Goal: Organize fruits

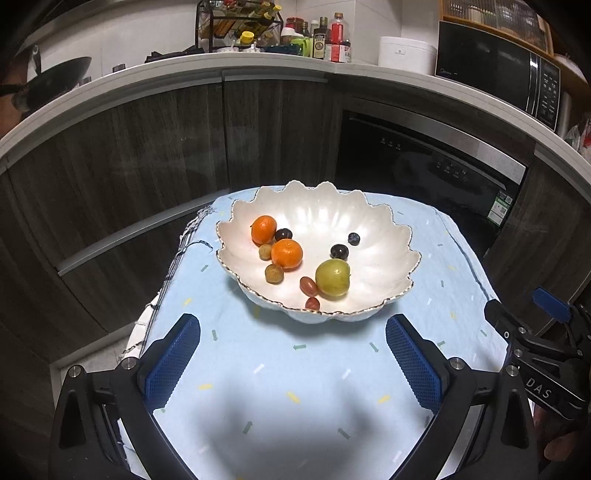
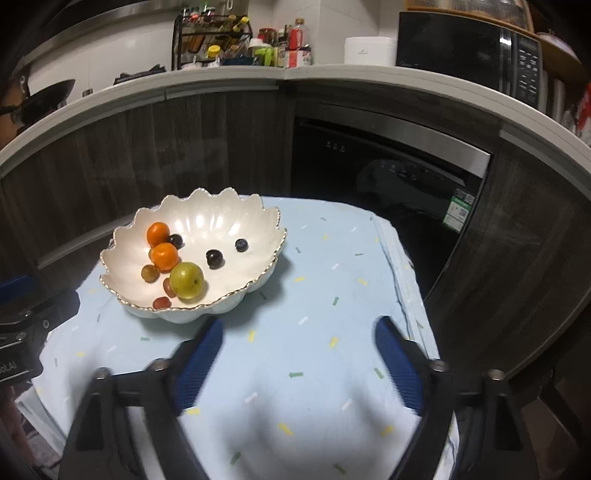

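Observation:
A white scalloped bowl [image 1: 369, 225] [image 2: 236, 225] with a gold rim stands on a light blue patterned cloth [image 1: 280, 362] [image 2: 325, 295]. Inside lie two oranges [image 1: 286, 253] [image 2: 164, 256], a green apple [image 1: 332, 277] [image 2: 187, 280], dark grapes [image 1: 339, 251] [image 2: 214, 257], reddish cherry tomatoes [image 1: 308, 285] [image 2: 161, 302] and small brownish fruits [image 1: 274, 273] [image 2: 150, 273]. My left gripper [image 1: 293, 328] is open just in front of the bowl with only cloth between its blue pads. My right gripper [image 2: 299, 332] is open over the cloth, right of the bowl, holding nothing. The right gripper's body also shows at the left wrist view's right edge.
The cloth covers a small table whose edges drop off left and right. Behind it runs a dark-wood kitchen counter with a black built-in appliance [image 1: 424, 173] [image 2: 388, 166], a microwave [image 1: 498, 70] [image 2: 469, 51], a spice rack [image 1: 236, 26] [image 2: 210, 40], bottles and a wok [image 1: 55, 81].

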`<control>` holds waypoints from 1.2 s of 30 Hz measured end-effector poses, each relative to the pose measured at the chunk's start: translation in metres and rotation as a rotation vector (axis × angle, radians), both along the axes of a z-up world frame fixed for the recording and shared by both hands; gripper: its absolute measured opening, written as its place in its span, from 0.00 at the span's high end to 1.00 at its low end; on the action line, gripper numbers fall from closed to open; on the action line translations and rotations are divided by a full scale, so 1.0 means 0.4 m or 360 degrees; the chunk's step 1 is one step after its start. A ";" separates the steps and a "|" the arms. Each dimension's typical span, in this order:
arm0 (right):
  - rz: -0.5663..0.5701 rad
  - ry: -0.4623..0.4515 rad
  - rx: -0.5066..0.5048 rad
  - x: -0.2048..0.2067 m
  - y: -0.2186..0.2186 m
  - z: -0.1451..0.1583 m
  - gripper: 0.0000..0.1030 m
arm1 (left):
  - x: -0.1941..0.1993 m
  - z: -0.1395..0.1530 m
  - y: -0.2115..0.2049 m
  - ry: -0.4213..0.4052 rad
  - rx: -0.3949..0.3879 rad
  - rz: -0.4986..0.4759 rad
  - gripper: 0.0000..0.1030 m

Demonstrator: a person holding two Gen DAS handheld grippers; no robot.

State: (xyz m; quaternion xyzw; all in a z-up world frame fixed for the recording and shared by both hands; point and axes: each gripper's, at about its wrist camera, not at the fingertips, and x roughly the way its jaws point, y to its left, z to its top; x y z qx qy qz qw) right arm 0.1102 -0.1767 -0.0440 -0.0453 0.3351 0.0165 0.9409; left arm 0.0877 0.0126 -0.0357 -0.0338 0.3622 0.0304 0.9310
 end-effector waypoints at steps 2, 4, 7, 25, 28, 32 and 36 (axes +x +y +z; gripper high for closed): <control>-0.0016 -0.0024 0.0012 -0.014 -0.006 0.004 0.12 | -0.012 0.001 -0.002 -0.0007 0.0009 -0.0003 0.00; -0.0026 -0.0033 0.0016 -0.027 -0.010 0.004 0.12 | -0.021 -0.001 -0.003 -0.0007 0.0014 -0.0004 0.00; -0.0051 -0.0042 0.0039 -0.049 -0.016 0.002 0.12 | -0.035 -0.004 -0.002 -0.0008 0.0006 0.0007 0.00; -0.0128 -0.0037 0.0081 -0.119 -0.039 -0.004 0.12 | -0.071 -0.038 -0.014 0.0027 0.0025 0.0004 0.00; -0.0130 -0.0034 0.0083 -0.119 -0.041 -0.008 0.12 | -0.073 -0.038 -0.014 0.0021 0.0018 0.0003 0.00; -0.0131 -0.0038 0.0078 -0.120 -0.040 -0.008 0.12 | -0.075 -0.038 -0.012 0.0018 0.0018 0.0003 0.00; -0.0134 -0.0047 0.0076 -0.120 -0.039 -0.008 0.12 | -0.076 -0.038 -0.013 0.0013 0.0018 0.0003 0.00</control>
